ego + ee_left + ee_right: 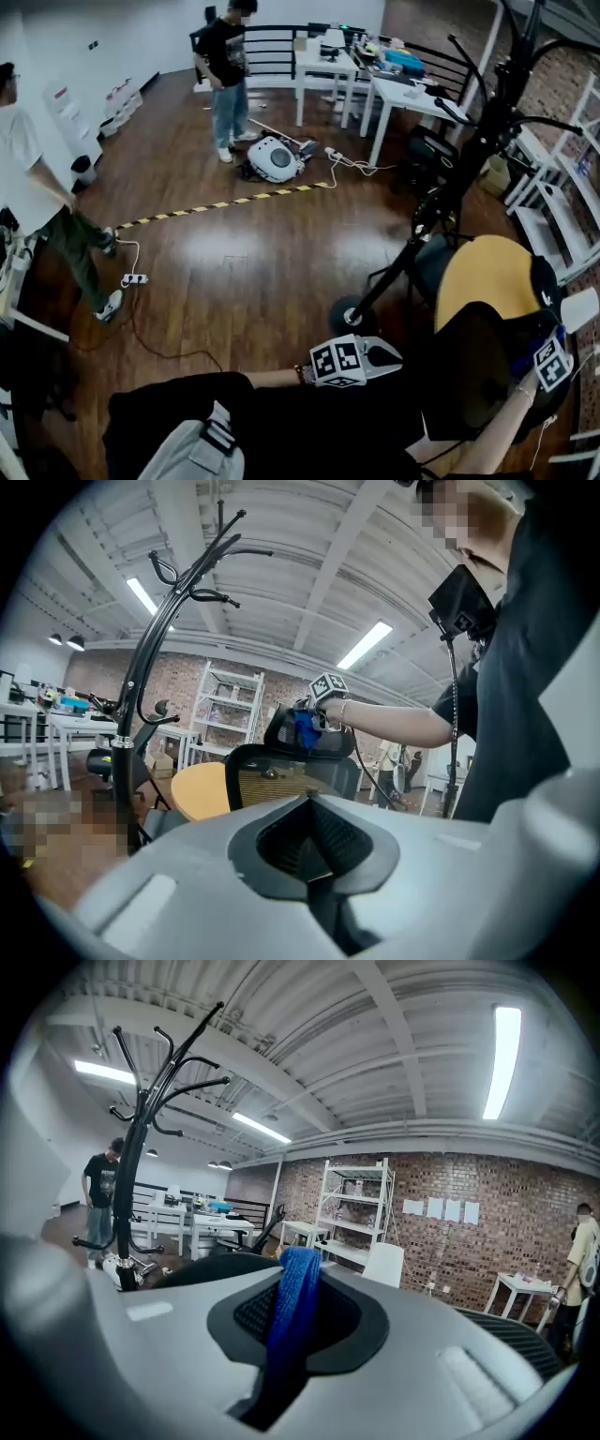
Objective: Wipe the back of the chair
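The chair stands at the lower right of the head view, with a yellow seat (pixel 487 272) and a black mesh back (pixel 473 370). My right gripper (pixel 553 361) is at the top of the chair back, shut on a blue cloth (pixel 295 1302) that sticks up between its jaws. In the left gripper view the cloth (pixel 302 728) rests against the black headrest (pixel 314 738) above the mesh back (pixel 281 782). My left gripper (pixel 364 359) hangs left of the chair back, apart from it. Its jaws are shut with nothing between them (pixel 311 808).
A black coat stand (pixel 469 159) rises just behind the chair, its round base (pixel 349 314) near my left gripper. White shelves (pixel 562 197) line the right wall. Two people (pixel 228 70), white tables (pixel 323 66), a white floor device (pixel 273 157) and a power strip (pixel 134 278) are farther off.
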Tool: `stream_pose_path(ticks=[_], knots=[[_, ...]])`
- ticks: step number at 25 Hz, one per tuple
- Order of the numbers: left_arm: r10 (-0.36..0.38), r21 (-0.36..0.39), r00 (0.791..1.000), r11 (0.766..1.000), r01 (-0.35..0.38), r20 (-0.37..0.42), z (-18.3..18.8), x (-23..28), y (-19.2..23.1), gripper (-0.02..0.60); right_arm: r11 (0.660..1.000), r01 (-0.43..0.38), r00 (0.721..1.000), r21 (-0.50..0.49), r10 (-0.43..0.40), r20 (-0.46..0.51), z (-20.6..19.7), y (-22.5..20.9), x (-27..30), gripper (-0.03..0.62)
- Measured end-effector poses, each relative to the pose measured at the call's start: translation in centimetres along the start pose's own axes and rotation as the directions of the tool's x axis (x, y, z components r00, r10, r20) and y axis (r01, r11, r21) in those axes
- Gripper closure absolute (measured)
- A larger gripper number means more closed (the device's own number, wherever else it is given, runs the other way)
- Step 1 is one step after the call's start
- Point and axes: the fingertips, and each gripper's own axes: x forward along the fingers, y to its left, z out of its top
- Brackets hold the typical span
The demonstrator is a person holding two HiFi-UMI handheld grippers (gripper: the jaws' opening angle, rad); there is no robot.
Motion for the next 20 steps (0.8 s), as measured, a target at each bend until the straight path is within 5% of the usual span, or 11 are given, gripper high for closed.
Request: stream_pose_path(ticks=[12,20], knots=[[0.14,-0.017,0.99,0.99,-0.14,0.004,0.1,-3.4,-0.5,0.575,0.978,-0.199,0.978,0.056,0.194,0.08,4.1,8.1,0.2,0.557],[0.171,-0.019,0.985,0.985,-0.17,0.027,-0.6,-5.6,-0.4,0.575,0.955,-0.288,0.95,-0.069,0.294,0.101,4.5,14.0,-0.8,0.556]])
